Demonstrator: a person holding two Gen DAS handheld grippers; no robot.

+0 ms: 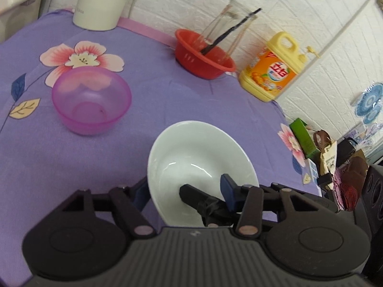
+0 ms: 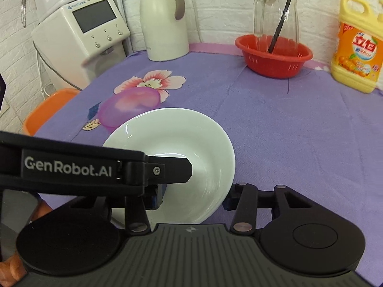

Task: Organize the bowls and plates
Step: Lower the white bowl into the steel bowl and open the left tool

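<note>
A white bowl [image 2: 172,153], tilted, sits above a purple flowered cloth on the counter [image 2: 287,131], a pink translucent bowl [image 1: 91,100] just behind it. Beyond stand a red basket [image 2: 274,59], yellow detergent jug [image 2: 356,45] and white-brick wall. The left hand-held gripper [image 1: 186,191] and right hand-held gripper [image 2: 194,197] each clamp the white bowl's rim from opposite sides.

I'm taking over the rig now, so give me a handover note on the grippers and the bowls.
Right gripper: shut on the glossy white ceramic bowl, at its right wall.
Left gripper: straddles its left wall; pressing or not, unclear.
White bowl tilted over the purple floral cloth; translucent pink plastic bowl stands apart, upright.
Done: nothing stacked.
Left: probably set the bowls together.
</note>
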